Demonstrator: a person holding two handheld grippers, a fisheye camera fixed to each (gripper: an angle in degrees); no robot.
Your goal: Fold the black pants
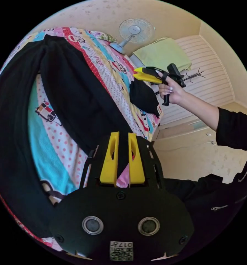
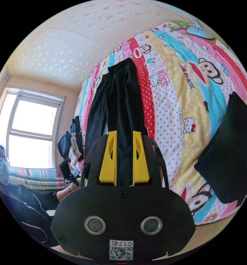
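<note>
Black pants (image 2: 120,110) stretch over the bedspread (image 2: 178,110), clenched in left gripper (image 1: 122,138) and right gripper (image 2: 124,136).

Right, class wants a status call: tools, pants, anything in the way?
Left tool shut on pants. Right tool shut on pants too. Pants stretched along bedspread. Folded black cloth lies beside them, apart.

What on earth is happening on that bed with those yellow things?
A person is folding black pants on a cartoon-print bedspread, holding a yellow-jawed claw in each hand. The left claw and the right claw each have black cloth between their jaws, and the legs stretch away across the bed. Another black garment, already folded, lies near the bed's edge. A fan stands beyond.
</note>
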